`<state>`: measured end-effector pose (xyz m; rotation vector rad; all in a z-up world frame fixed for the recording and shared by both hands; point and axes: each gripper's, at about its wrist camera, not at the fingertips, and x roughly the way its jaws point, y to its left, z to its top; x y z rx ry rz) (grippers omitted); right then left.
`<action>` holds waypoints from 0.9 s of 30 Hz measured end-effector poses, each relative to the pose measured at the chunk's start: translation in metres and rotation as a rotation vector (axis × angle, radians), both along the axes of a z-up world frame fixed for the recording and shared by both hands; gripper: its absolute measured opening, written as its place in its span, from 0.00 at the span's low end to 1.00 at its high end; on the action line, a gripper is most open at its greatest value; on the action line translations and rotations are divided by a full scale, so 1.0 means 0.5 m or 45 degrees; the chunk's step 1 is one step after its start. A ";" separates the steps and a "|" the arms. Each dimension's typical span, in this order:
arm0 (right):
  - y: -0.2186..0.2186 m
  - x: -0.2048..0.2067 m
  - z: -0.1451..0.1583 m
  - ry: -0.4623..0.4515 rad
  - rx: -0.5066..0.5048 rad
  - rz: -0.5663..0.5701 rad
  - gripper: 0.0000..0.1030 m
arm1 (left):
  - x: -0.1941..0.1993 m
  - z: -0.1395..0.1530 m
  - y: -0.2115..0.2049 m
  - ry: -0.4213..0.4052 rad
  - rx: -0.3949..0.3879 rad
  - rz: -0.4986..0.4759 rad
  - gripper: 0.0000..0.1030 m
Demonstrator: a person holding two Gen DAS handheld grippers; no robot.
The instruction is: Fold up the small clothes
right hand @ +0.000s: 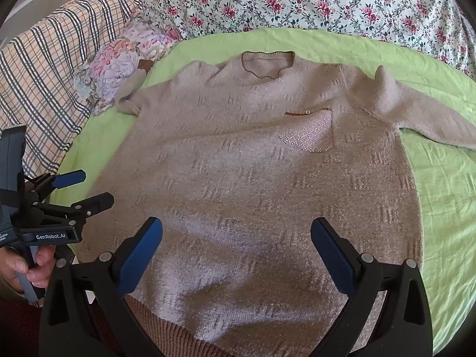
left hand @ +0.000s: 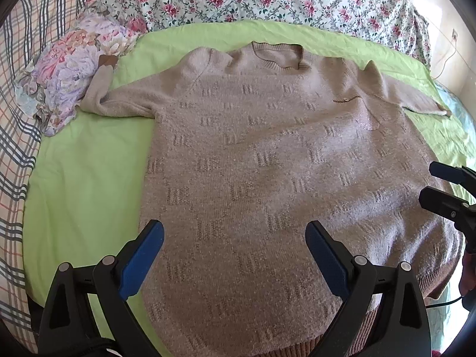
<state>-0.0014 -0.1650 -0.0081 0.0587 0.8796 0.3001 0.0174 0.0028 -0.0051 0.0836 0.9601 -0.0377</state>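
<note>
The left hand-held gripper [left hand: 235, 235] hangs over the near left part of the sweater [left hand: 267, 163], its blue fingers spread apart and gripping nothing. The right hand-held gripper [right hand: 236, 235] is likewise spread wide and empty above the near right part, close to the ribbed hem [right hand: 178, 336]. The sweater lies face up and flat on the green sheet [left hand: 83, 178] of the bed, neckline [left hand: 276, 55] at the far side. Its left sleeve [left hand: 113, 101] bends back against a flowered bundle of cloth [left hand: 74, 68]; its right sleeve [right hand: 431, 119] stretches out to the right.

Folding appears not yet begun. A sensible start, I judge, is to bring each sleeve in across the chest, so the left one should first be freed from the bundle. The knit looks thick and fuzzy, so pinch just the top layer at an edge, lift low, and lay it over without dragging the body.
</note>
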 end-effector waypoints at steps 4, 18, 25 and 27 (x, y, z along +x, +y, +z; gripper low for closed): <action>0.001 0.004 -0.003 0.019 0.020 -0.001 0.97 | 0.011 0.001 -0.002 -0.018 0.014 -0.012 0.94; -0.014 0.088 0.008 0.044 -0.002 0.048 0.94 | 0.108 0.015 0.017 -0.013 0.022 -0.081 0.94; -0.056 0.172 0.022 0.039 0.042 0.075 0.89 | 0.199 0.038 0.030 -0.084 0.033 -0.152 0.94; -0.073 0.212 0.030 0.019 0.028 0.067 0.87 | 0.252 0.054 0.040 -0.117 0.048 -0.177 0.94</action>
